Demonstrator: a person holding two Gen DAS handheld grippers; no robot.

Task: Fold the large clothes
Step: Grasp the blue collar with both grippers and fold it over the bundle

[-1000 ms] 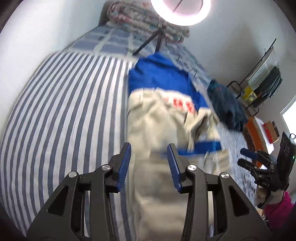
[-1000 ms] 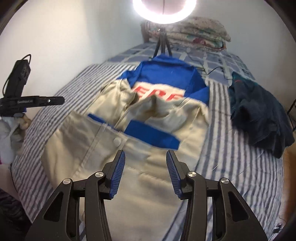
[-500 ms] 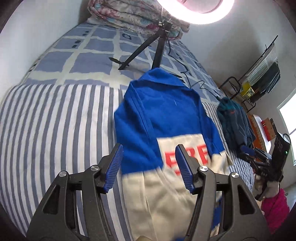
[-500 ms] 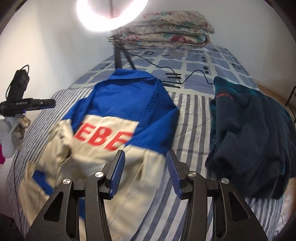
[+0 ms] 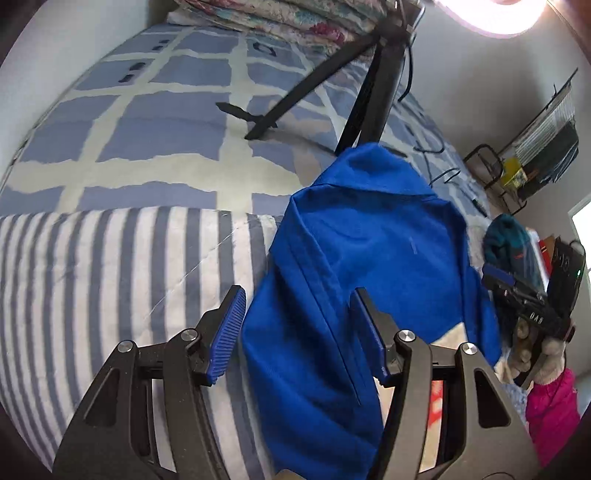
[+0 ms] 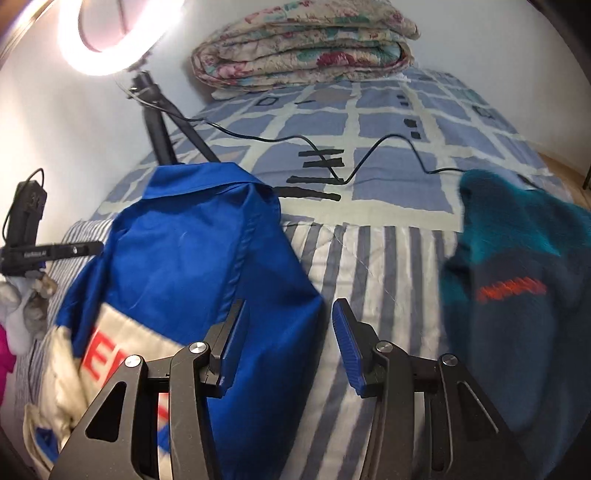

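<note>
Garment: we see a large work jacket with a royal-blue upper part and a cream lower part with red letters (image 5: 362,266), lying on the bed with its blue collar end toward the headboard side; in the right wrist view the same jacket (image 6: 192,258) fills the left half of the picture.

Bed: we find a bedspread with grey and white stripes (image 5: 110,277) under the jacket, and beyond it a cover of blue squares divided by cream bands (image 5: 162,122).

Left gripper: our left gripper with black arms and ribbed blue pads (image 5: 297,332) hovers over the jacket's blue shoulder; its jaws are spread apart, the blue cloth shows between them, and the pads do not press on it.

Right gripper: our right gripper of the same build (image 6: 288,343) stands with jaws parted over the jacket's right edge; the left pad lies over blue cloth, the right pad over striped bedspread, and nothing is pinched.

Other garment: we note a dark teal and navy fleece with an orange logo (image 6: 517,280), lying to the right of the jacket, apart from it with striped bedspread between.

Light stand: a black tripod (image 5: 369,92) stands on the checked cover just beyond the collar, carrying a glowing ring light (image 6: 110,33).

Bedding: a folded floral quilt (image 6: 306,48) rests at the far end of the bed.

Person: a pink sleeve (image 5: 550,417) shows at the right edge of the left wrist view.
</note>
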